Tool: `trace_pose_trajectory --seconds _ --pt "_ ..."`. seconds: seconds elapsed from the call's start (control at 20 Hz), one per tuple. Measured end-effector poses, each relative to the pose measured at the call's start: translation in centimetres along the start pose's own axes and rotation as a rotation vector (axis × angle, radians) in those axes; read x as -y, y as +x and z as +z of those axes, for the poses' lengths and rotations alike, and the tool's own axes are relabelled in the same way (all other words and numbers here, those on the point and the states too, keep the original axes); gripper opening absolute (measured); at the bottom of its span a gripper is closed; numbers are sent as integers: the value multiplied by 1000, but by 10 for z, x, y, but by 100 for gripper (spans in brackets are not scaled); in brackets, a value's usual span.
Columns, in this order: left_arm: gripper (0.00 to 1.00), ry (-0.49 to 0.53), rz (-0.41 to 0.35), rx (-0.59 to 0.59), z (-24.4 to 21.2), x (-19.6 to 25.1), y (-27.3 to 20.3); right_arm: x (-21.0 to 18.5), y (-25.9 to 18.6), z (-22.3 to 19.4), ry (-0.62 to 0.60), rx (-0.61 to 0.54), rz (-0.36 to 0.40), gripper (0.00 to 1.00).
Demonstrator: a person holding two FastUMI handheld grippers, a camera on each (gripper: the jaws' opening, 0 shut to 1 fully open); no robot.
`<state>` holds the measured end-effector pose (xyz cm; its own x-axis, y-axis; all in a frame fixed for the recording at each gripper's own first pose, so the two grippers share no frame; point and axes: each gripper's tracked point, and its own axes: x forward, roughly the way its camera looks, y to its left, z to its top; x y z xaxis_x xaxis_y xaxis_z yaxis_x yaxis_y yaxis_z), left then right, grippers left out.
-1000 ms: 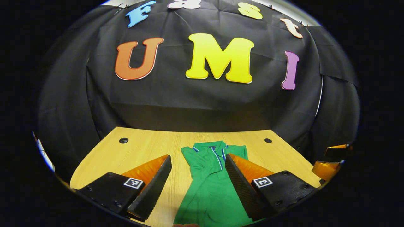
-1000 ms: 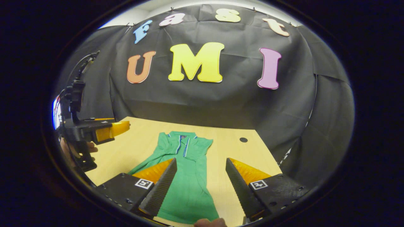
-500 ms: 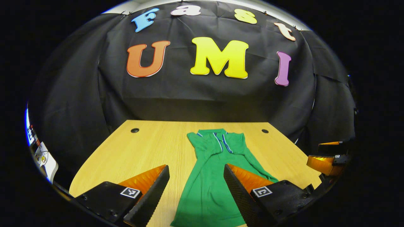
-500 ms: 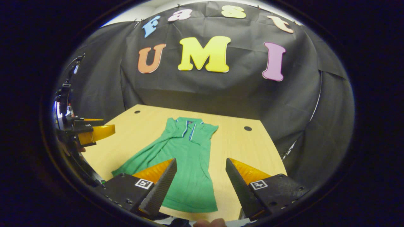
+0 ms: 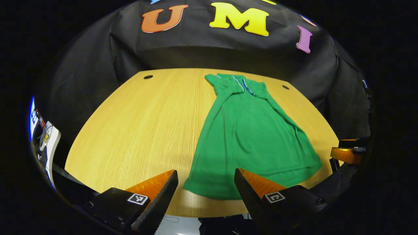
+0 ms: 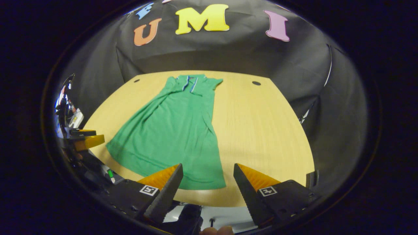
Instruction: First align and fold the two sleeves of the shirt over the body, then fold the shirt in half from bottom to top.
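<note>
Right now both tools, the left tool (image 5: pixel 206 186) and the right tool (image 6: pixel 207 182), are hovering spread and empty just off the hem of the green shirt (image 5: pixel 251 133) lying flat on the desk (image 5: pixel 140 130), risking bunching the loosely folded sleeves.

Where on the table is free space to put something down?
Bare table lies between the green shirt and the table's left edge; a second free patch lies between shirt and right edge. The near edge by the hem is crowded.

Green polo shirt (image 5: pixel 251 137) (image 6: pixel 173 130) with blue-and-white placket trim lies flat, collar toward the far edge, sleeves folded in, hem nearest
</note>
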<state>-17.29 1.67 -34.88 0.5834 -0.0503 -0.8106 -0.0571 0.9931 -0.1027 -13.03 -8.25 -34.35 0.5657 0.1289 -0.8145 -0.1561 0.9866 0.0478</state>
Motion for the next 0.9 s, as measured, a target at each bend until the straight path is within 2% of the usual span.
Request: trace_pose_trajectory --seconds 0.2,0.7,0.9 --pt "100 31 18 -63 -7 -8 23 2 20 -20 14 -100 -5 95" --pt "100 126 -13 -146 -23 -23 47 10 62 -28 -21 -209 -25 96" --pt "100 147 -27 -151 -22 -22 49 8 64 -33 13 -232 -1 93"
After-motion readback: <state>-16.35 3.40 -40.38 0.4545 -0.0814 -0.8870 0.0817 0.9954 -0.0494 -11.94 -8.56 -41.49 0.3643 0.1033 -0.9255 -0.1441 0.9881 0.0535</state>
